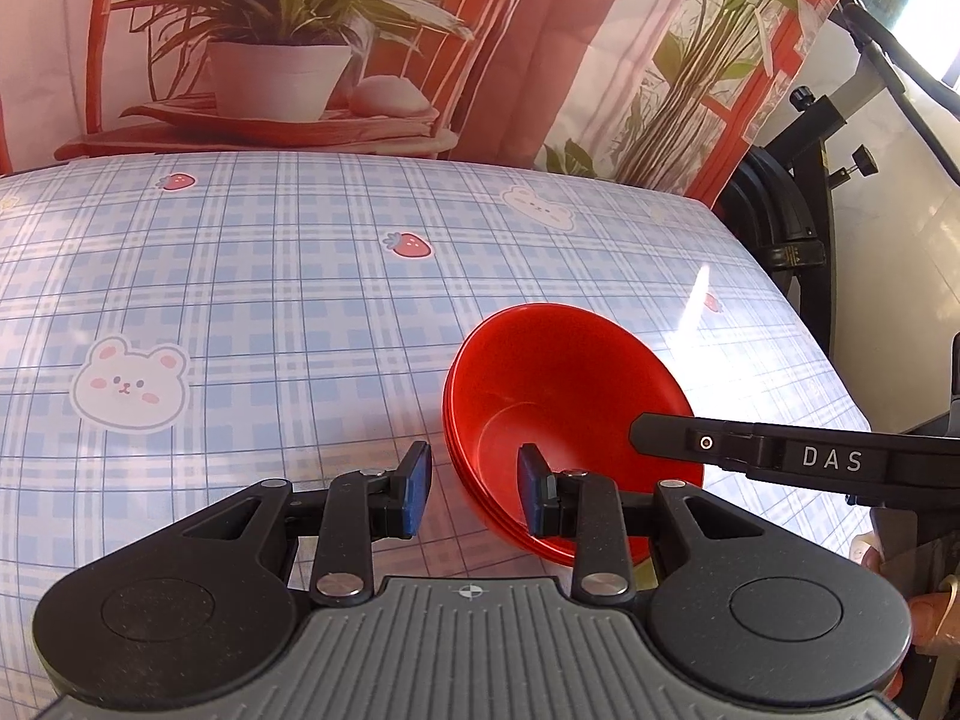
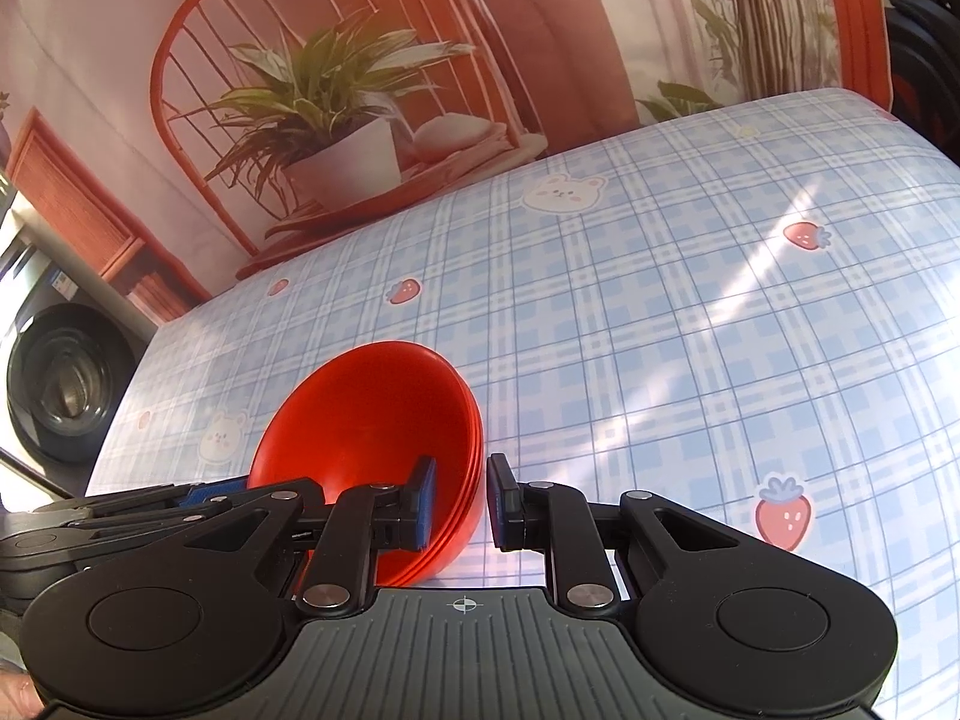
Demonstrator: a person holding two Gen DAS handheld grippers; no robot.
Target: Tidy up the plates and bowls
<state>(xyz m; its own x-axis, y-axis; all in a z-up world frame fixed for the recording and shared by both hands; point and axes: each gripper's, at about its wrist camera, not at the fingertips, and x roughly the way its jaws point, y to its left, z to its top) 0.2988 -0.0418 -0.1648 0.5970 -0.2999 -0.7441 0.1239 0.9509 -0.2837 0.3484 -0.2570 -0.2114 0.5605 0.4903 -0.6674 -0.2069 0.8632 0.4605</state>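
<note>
A stack of red bowls (image 1: 558, 402) rests on the blue plaid tablecloth (image 1: 270, 300); it also shows in the right wrist view (image 2: 372, 420). My left gripper (image 1: 474, 486) is open, its jaws astride the stack's left rim: the right finger is inside the top bowl, the left finger outside. My right gripper (image 2: 461, 501) is open and straddles the stack's opposite rim, its left finger inside the bowl, its right finger outside. A finger of the right gripper (image 1: 780, 456) reaches into the bowl in the left wrist view.
A printed backdrop of a potted plant on a chair (image 1: 282, 72) hangs behind the table. A black stand (image 1: 798, 228) is off the table's right edge. A washing machine (image 2: 66, 384) sits beyond the left edge.
</note>
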